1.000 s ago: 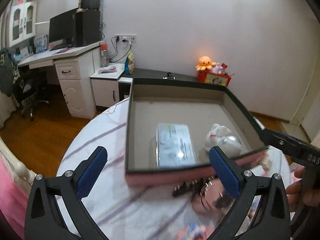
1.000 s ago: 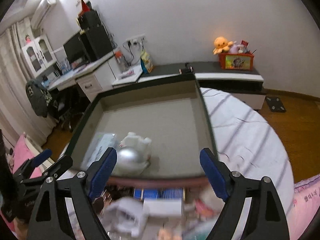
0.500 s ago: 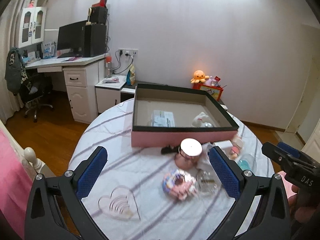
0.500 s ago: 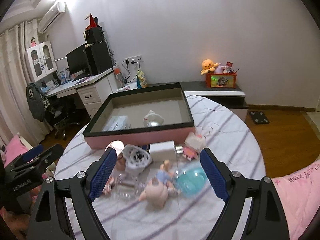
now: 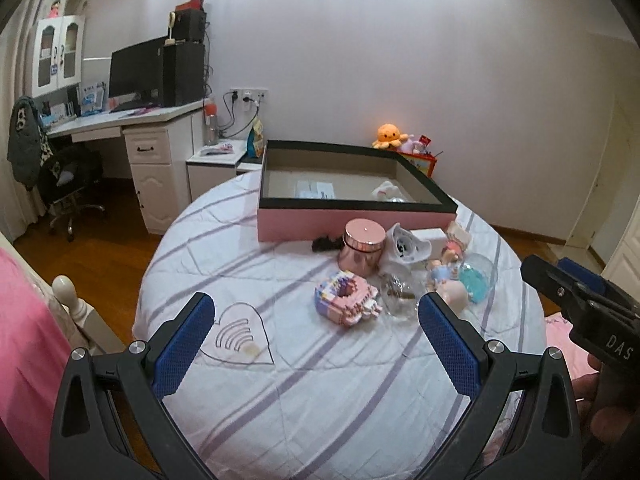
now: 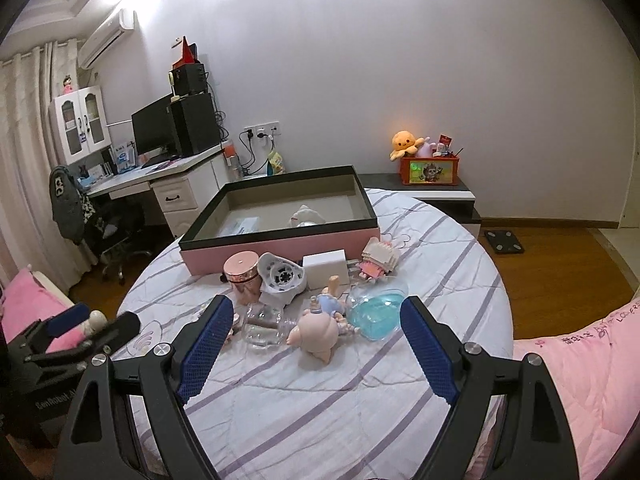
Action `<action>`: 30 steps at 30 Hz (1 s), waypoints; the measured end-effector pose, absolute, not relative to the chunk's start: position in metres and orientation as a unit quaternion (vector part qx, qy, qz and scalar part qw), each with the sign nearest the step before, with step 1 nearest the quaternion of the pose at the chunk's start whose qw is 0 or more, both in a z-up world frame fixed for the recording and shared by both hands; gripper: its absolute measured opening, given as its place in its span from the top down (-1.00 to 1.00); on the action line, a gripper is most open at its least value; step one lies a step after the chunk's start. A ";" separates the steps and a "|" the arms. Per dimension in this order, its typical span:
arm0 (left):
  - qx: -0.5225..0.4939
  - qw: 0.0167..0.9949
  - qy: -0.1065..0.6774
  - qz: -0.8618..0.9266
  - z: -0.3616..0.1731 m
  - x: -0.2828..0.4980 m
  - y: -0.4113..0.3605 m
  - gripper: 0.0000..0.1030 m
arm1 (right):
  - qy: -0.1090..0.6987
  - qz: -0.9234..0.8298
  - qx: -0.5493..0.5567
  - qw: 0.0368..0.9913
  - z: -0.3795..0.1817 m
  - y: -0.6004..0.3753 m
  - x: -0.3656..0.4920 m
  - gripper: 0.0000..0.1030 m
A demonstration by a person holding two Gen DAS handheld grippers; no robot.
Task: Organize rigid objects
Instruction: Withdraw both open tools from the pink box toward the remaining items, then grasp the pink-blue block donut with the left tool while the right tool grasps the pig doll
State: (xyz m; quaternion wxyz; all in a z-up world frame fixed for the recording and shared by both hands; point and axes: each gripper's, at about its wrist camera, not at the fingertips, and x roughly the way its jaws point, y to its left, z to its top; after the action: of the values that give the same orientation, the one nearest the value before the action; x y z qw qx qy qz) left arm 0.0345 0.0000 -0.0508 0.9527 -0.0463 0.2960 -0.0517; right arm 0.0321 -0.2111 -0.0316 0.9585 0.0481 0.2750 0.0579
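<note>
Partly hidden behind the pink box (image 6: pixel 280 242) wall, two items; both grippers agape, empty.

A box (image 6: pixel 280 240) is sitting at the bed's (image 6: pixel 320 400) far side, a jar (image 6: pixel 241 274) and doll (image 6: pixel 320 330) lying before it, a packet (image 5: pixel 316 190) lying inside.

I see a white cloth (image 6: pixel 400 400) with lilac stripes, and at twelve o'clock a pink box (image 6: pixel 280 246) with a black rim and beige inside. My fingers' pads (image 6: pixel 206 350) are blue on black frames. The jar (image 6: pixel 242 274) is rose-gold, the dome (image 6: pixel 378 308) clear and turquoise, the brick toy (image 5: pixel 346 298) pastel pink
</note>
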 end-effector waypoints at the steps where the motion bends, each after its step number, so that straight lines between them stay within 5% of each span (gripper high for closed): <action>1: -0.045 0.953 0.296 -0.052 -0.051 0.033 0.000 -1.00 | 0.275 0.059 0.047 0.959 -0.033 -0.211 0.031 -0.69; 30: -0.030 0.940 0.335 -0.054 -0.084 0.055 -0.012 -1.00 | 0.325 0.046 0.045 0.944 -0.068 -0.219 0.047 -0.69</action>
State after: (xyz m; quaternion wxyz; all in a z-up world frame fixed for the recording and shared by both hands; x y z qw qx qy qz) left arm 0.0546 -0.0123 -0.0838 0.9402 -0.0295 0.3350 -0.0539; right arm 0.0468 -0.2189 -0.0682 0.9436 0.0448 0.3249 0.0458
